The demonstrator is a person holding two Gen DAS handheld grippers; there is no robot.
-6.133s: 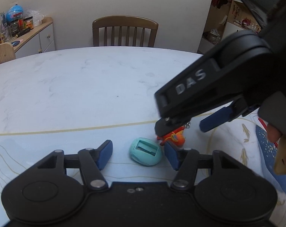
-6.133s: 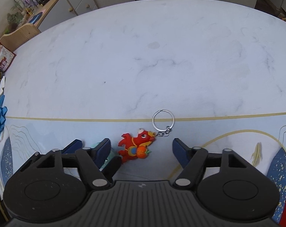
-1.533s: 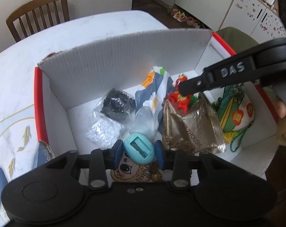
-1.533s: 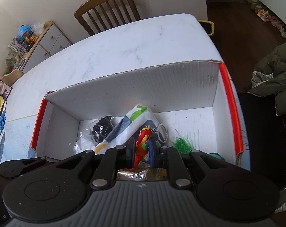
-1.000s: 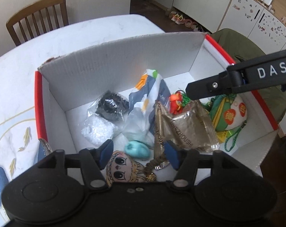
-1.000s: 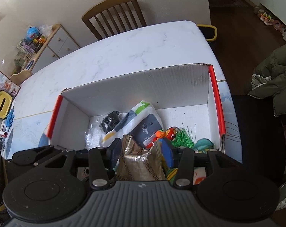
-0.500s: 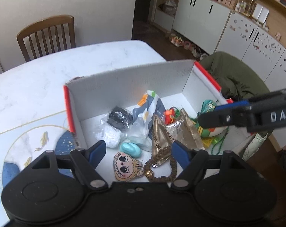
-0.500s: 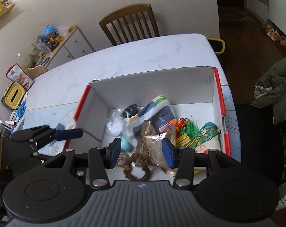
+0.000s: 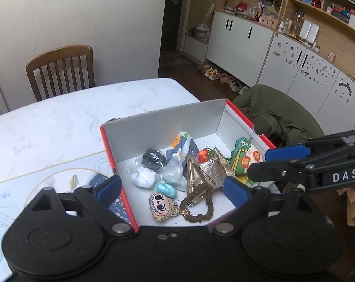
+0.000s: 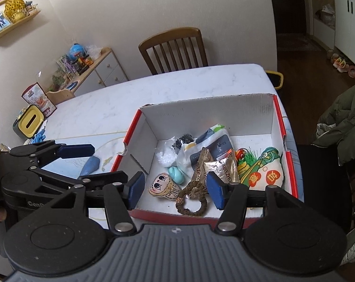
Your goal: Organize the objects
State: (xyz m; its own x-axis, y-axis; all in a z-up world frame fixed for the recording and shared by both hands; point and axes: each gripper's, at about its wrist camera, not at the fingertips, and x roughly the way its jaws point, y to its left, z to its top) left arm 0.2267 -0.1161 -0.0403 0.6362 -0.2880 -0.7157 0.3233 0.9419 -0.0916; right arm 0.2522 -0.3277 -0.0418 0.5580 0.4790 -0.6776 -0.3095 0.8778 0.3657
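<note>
Jaws: both spread, empty; left gripper [image 9: 171,188], right gripper [image 10: 175,189] above box [image 10: 277,115].
Teal sharpener [image 9: 165,189]: light, hard, slick; I'd pinch its flat sides.

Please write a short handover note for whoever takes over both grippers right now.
Left gripper: open, empty, above the box's near left corner.
Right gripper: open, empty, above the box's near edge.
Box: on the table's end, holds the teal sharpener, the red keychain, a doll charm, a hair tie, bags and packets.
Done: sharpener and keychain lie in the box.
Left: nothing loose shows on the table here; check the unseen end.
</note>
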